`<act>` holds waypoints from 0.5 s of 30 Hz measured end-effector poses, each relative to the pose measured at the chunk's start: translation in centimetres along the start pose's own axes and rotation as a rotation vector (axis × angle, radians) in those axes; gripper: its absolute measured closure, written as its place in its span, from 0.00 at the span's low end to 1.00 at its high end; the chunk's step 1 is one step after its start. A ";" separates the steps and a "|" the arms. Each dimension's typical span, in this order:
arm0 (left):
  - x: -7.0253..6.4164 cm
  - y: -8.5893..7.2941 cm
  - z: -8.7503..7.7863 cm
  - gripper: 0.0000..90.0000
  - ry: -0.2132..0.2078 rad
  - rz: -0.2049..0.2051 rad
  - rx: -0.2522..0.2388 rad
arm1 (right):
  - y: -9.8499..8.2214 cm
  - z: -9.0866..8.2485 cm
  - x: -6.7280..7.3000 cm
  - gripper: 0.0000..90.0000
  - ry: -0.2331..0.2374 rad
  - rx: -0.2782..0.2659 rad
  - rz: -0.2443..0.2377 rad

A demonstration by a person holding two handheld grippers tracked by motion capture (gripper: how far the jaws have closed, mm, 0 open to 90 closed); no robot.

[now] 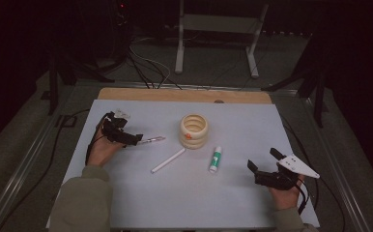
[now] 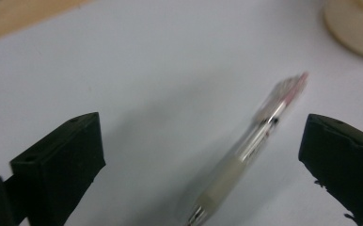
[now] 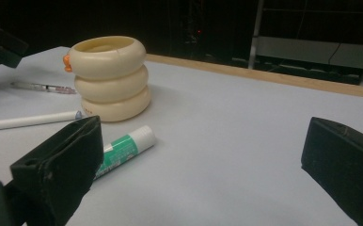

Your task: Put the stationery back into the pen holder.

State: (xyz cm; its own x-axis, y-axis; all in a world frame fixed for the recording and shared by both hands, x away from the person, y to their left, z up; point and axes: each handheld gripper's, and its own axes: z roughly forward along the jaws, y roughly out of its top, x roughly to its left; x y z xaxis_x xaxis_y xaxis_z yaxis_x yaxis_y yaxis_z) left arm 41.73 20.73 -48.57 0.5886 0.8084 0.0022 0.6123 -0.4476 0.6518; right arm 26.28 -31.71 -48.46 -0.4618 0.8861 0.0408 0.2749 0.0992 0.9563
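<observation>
Nearest the person, the right tongs [image 1: 265, 163] hover low over the bare right part of the pale surface [image 1: 252, 125], jaws spread wide with nothing between them. Just beyond, toward the middle, a green and white glue stick [image 1: 215, 159] lies flat, and beside it a white pen [image 1: 168, 160] lies at a slant. The left tongs [image 1: 137, 139] sit at the left side, jaws wide apart as the left gripper view shows, with a clear pen [image 2: 245, 150] lying between them; it looks blurred there, so contact with either jaw cannot be told. Past these stands a cream ringed holder [image 1: 193, 131], upright, with a small orange mark on its side. A wooden edge [image 1: 184, 94] borders the far end.
</observation>
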 end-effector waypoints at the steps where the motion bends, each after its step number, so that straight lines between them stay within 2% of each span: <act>1: 0.0 -0.1 0.2 0.03 -0.004 0.007 0.016 | 0.0 0.0 0.0 0.00 0.000 0.000 0.000; 3: 0.2 -0.3 0.5 0.06 -0.029 0.001 0.054 | 0.0 0.0 0.0 0.00 0.000 0.000 -0.001; 5: 0.2 -0.6 0.8 0.12 -0.017 0.012 0.076 | 0.0 0.0 0.0 0.00 0.000 -0.001 -0.002; 9: 0.4 -1.1 1.0 0.23 -0.039 0.031 0.101 | 0.0 0.0 0.0 0.00 0.000 -0.001 0.000; 11: 0.4 -1.3 1.1 0.37 -0.059 0.054 0.124 | 0.0 0.0 0.0 0.00 0.001 0.000 -0.001; 13: 0.2 -1.5 1.5 0.50 -0.081 0.082 0.168 | 0.0 0.0 0.0 0.00 0.001 0.002 0.000; 15: 0.1 -1.5 1.4 0.59 -0.088 0.093 0.169 | 0.0 0.0 0.0 0.00 0.001 0.001 0.000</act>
State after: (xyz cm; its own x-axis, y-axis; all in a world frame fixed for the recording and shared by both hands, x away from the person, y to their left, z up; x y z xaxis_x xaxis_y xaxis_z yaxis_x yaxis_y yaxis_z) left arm 41.63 20.97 -50.67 0.6858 0.7276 -0.0151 0.6288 -0.5820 0.5156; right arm 26.27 -31.70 -48.47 -0.4628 0.8855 0.0413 0.2756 0.0994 0.9561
